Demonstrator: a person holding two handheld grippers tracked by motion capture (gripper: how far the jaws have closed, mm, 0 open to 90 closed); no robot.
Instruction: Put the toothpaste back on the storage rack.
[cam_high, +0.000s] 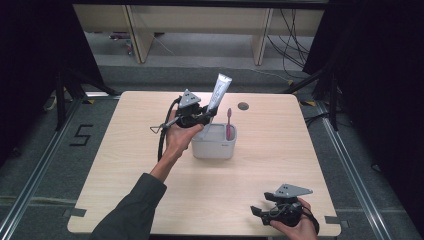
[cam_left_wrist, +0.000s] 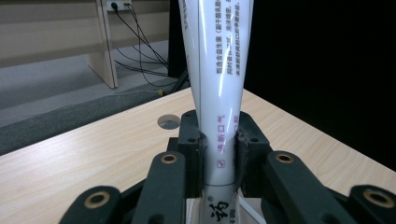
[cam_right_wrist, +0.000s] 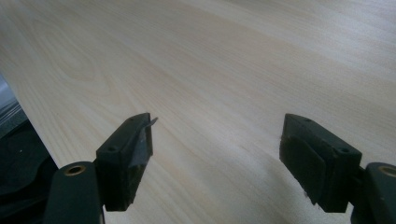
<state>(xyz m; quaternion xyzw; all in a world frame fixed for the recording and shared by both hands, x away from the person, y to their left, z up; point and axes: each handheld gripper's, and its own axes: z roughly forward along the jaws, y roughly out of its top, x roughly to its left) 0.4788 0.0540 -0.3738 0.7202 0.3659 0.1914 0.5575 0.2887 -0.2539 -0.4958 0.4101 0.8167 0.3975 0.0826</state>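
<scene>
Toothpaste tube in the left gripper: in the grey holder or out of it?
Out. The left gripper clamps the toothpaste tube upright above the grey holder's rim; the red toothbrush stands inside.

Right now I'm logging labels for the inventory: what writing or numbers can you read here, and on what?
"5": black marking on the floor, left of the table.
"清新口气": purple characters on the white tube clamped in the left tool.
"药": large dark character lower on the tube, partly cut off.
Columns of small grey Chinese print higher on the tube: too small to read reliably.
</scene>
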